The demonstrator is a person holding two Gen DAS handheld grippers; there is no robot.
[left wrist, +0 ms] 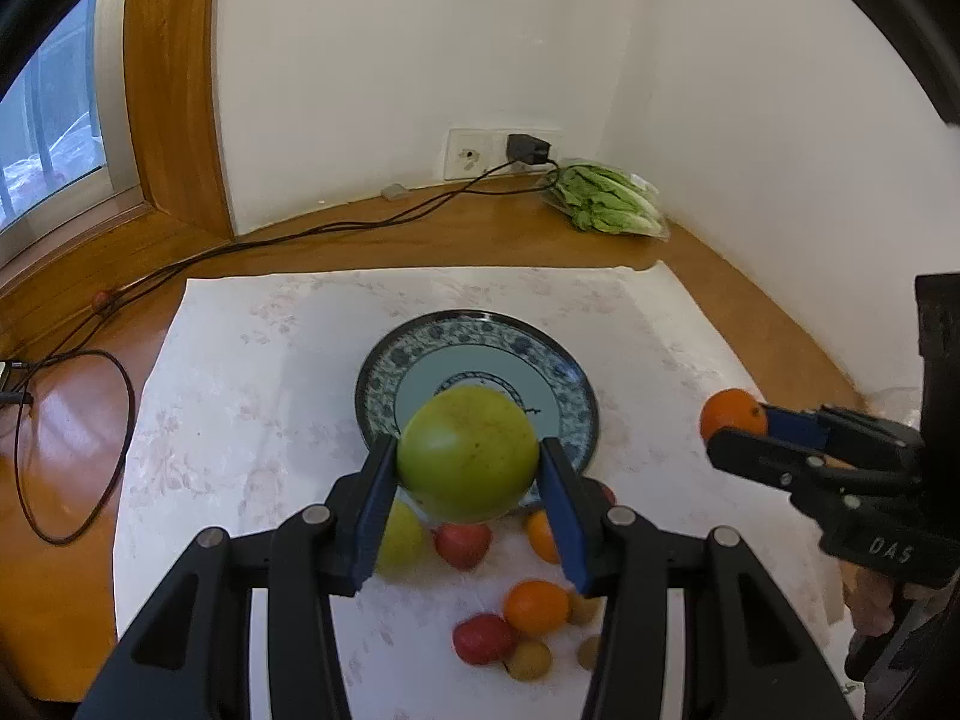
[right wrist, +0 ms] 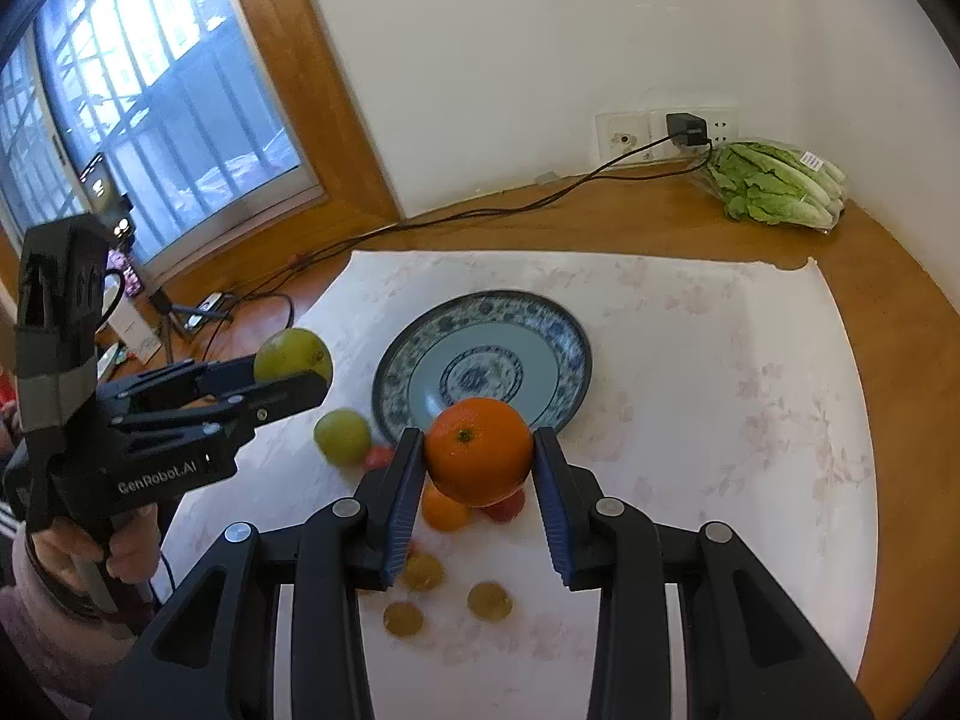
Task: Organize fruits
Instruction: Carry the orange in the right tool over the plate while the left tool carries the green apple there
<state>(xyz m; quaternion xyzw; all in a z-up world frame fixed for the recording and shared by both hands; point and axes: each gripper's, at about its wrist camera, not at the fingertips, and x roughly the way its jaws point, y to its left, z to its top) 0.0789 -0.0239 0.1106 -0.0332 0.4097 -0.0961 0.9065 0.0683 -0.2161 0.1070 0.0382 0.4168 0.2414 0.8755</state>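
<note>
My left gripper (left wrist: 468,480) is shut on a big green apple (left wrist: 468,453), held above the near rim of the blue-patterned plate (left wrist: 564,384). My right gripper (right wrist: 478,474) is shut on an orange (right wrist: 478,450), held just in front of the plate (right wrist: 564,330). Each gripper shows in the other view: the right with the orange (left wrist: 732,413) at right, the left with the apple (right wrist: 292,354) at left. Loose fruits lie on the white cloth before the plate: a green one (right wrist: 342,437), an orange (left wrist: 535,606), red ones (left wrist: 462,543), small yellowish ones (right wrist: 489,600).
The plate holds no fruit. A bag of lettuce (right wrist: 780,183) lies in the back right corner. Black cables (left wrist: 72,420) run over the wooden top at left from a wall socket (left wrist: 528,150). A window stands at left.
</note>
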